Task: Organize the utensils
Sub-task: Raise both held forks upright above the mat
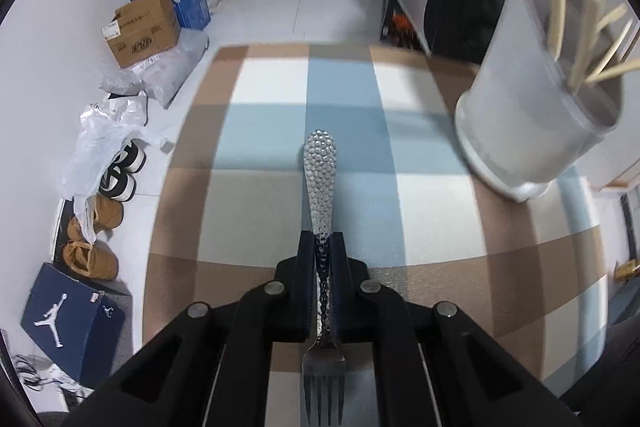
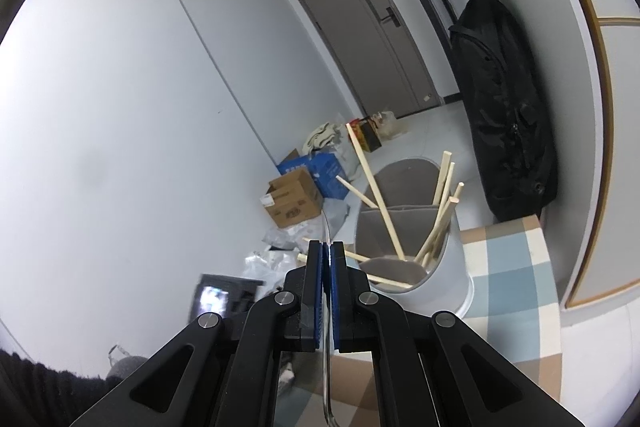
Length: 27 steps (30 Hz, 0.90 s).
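Note:
My left gripper [image 1: 321,239] is shut on a silver fork [image 1: 320,171] with a hammered handle. The handle points forward over the checked tablecloth [image 1: 420,195] and the tines point back toward the camera. A grey two-compartment utensil holder [image 1: 532,115] with several wooden chopsticks [image 1: 586,27] stands at the right. My right gripper [image 2: 329,247] is shut on a thin metal utensil [image 2: 327,227] seen edge-on, held above the table just left of the utensil holder [image 2: 416,251]. Chopsticks [image 2: 376,191] lean in both compartments.
The table edge drops to a white tiled floor at the left, with cardboard boxes [image 1: 144,27], plastic bags, shoes [image 1: 96,239] and a blue shoebox [image 1: 76,323]. A black bag [image 2: 504,107] hangs by the wall behind the holder.

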Available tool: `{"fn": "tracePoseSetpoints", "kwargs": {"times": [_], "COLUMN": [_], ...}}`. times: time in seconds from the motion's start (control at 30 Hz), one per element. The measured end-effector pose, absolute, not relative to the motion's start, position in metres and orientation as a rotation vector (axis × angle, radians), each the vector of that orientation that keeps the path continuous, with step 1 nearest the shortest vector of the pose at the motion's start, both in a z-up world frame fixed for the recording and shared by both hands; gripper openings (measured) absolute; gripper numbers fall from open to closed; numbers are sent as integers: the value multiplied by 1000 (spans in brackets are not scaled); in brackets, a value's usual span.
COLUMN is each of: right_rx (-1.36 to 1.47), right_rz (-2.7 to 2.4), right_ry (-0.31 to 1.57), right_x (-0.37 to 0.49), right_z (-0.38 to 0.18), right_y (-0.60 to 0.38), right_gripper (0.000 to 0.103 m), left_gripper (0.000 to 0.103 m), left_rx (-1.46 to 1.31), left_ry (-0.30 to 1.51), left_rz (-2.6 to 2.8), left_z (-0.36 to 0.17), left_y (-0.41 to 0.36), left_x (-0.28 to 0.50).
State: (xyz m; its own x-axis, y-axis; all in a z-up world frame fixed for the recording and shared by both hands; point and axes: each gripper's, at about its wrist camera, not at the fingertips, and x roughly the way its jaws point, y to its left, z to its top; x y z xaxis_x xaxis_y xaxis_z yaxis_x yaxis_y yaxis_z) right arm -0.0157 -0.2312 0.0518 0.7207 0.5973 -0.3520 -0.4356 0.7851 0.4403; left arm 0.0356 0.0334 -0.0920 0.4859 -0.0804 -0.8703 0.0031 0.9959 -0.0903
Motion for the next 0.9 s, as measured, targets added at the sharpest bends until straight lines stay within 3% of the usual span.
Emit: {"fn": "tracePoseSetpoints", "kwargs": {"times": [0.53,0.9], "right_rx": [345,365], "right_rz": [593,634], "right_ry": [454,335], "right_x": [-20,4], "right_z": [73,120], "right_y": [-226,-235], "right_gripper": [3,3], "left_gripper": [3,3], "left_rx": [-259,-316], "left_ry": [718,475], "left_rz": [-171,-305], "left_z": [-26,62], "left_y": [47,37], "left_x": [-6,-2]}}
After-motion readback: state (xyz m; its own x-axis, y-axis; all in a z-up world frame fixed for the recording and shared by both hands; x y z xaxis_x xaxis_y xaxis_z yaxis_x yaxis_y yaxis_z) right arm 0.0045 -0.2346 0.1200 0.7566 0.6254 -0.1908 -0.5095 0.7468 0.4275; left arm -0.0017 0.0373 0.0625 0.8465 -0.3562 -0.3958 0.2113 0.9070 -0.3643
